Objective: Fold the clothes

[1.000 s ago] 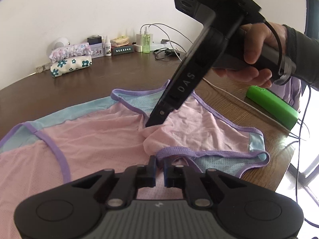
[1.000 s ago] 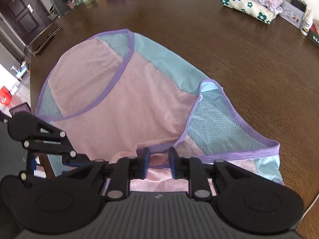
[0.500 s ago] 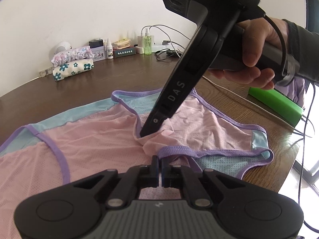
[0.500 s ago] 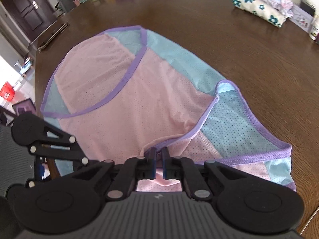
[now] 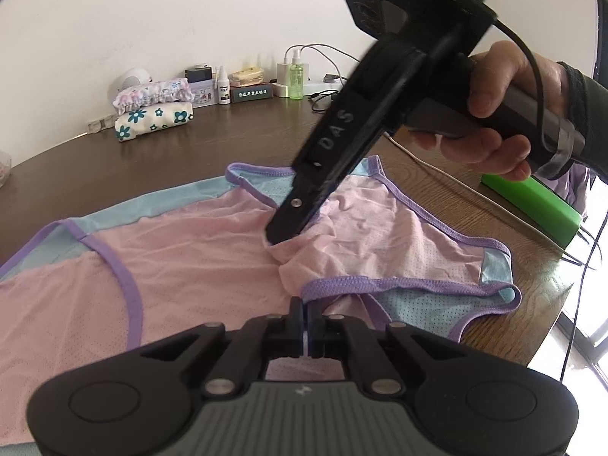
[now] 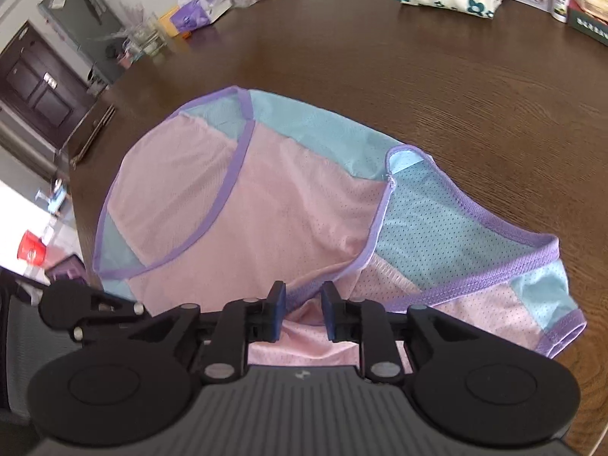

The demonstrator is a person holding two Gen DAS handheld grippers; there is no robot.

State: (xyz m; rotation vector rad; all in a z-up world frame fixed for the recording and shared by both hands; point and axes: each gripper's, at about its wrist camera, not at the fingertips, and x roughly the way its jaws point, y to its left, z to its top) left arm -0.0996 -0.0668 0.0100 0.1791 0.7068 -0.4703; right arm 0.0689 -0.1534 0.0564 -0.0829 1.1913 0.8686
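Right tongs point(image 6: 303, 311) just reopened over pink fabric, narrow gap; left tongs point(image 5: 305, 326) pinched on pink garment point(image 5: 212, 266)

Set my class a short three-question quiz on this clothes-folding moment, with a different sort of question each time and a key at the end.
1. True or false: the fingers of the left gripper stand wide apart.
2. Which colour is the trim on the garment? A green, B purple, C red.
3. In a few words: what lies between the fingers of the right gripper?

Key
1. False: they are shut on the garment.
2. B.
3. The garment's fabric. Those fingers have just been opening and now stand apart around it.
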